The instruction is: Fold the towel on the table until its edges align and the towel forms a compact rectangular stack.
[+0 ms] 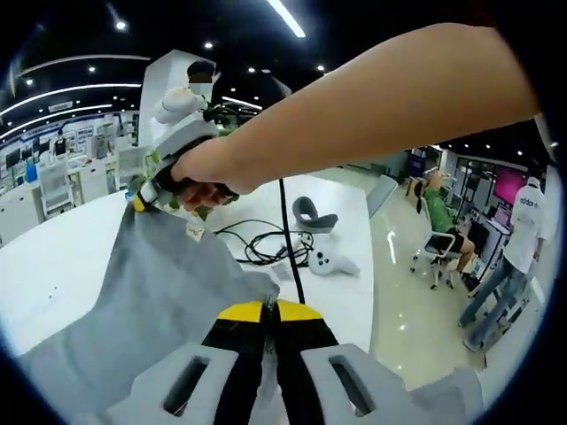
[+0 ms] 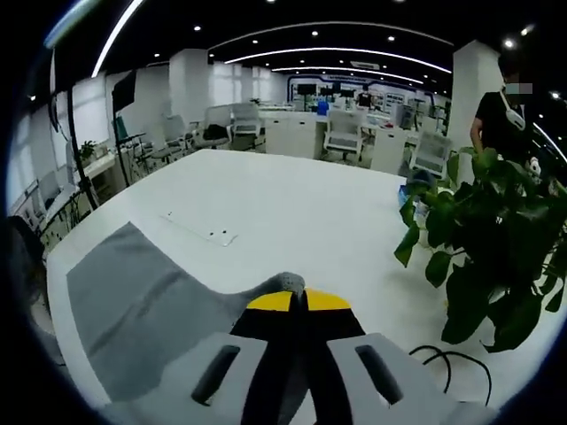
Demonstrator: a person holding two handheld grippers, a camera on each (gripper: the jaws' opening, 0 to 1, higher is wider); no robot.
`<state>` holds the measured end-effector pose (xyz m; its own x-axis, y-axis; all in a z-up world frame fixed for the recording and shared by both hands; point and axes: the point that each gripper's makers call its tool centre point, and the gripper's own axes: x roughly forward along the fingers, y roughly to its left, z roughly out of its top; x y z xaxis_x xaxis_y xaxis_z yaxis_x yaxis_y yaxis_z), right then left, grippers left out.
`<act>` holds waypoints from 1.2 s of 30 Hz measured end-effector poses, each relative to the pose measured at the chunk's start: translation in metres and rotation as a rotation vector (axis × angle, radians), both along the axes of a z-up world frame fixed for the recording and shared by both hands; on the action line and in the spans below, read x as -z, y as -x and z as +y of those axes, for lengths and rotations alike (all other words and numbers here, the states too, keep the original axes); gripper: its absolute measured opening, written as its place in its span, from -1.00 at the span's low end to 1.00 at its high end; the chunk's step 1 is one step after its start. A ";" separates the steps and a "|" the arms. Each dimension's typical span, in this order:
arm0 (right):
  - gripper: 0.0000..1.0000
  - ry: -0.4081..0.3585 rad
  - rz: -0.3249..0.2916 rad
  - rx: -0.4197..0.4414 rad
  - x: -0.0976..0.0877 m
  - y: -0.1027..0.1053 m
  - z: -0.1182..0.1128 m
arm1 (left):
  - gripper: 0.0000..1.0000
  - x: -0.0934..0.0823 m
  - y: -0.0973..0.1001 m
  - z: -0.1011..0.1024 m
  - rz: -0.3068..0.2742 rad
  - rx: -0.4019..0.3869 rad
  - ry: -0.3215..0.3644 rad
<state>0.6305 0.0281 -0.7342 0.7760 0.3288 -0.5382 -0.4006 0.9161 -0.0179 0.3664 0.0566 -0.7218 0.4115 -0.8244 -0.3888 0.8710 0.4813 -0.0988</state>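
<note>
A grey towel [image 1: 168,292] lies over the white table [image 1: 62,257], lifted along one edge. My left gripper [image 1: 270,312] is shut on a bunched fold of it at the bottom of the left gripper view. Further up and to the left in that view, a hand holds my right gripper [image 1: 142,200], whose tip pinches a towel corner. In the right gripper view the right gripper [image 2: 299,301] is shut on a raised towel corner, and the rest of the towel [image 2: 151,310] spreads flat to the left on the table [image 2: 283,195].
Black cables [image 1: 266,243], a white controller [image 1: 332,261] and a grey band [image 1: 312,212] lie near the table's far side. A leafy plant [image 2: 496,239] stands at the right. A person's arm [image 1: 372,106] crosses above the towel. People [image 1: 523,248] are in the aisle beyond the table.
</note>
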 end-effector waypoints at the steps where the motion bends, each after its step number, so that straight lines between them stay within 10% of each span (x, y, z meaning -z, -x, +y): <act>1: -1.00 0.005 -0.002 -0.004 -0.002 0.000 0.003 | -0.94 -0.003 0.000 0.003 0.001 -0.006 0.007; 16: -1.00 0.031 -0.046 -0.043 -0.057 -0.004 0.052 | -0.94 -0.061 -0.002 0.047 -0.081 -0.061 0.120; 36: -1.00 0.093 -0.113 -0.036 -0.103 0.005 0.031 | -0.94 -0.102 0.007 0.021 -0.099 -0.039 0.228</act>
<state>0.6252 0.0590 -0.6314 0.8222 0.3101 -0.4773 -0.4236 0.8934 -0.1494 0.3591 0.0776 -0.6199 0.4715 -0.8688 -0.1512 0.8630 0.4899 -0.1237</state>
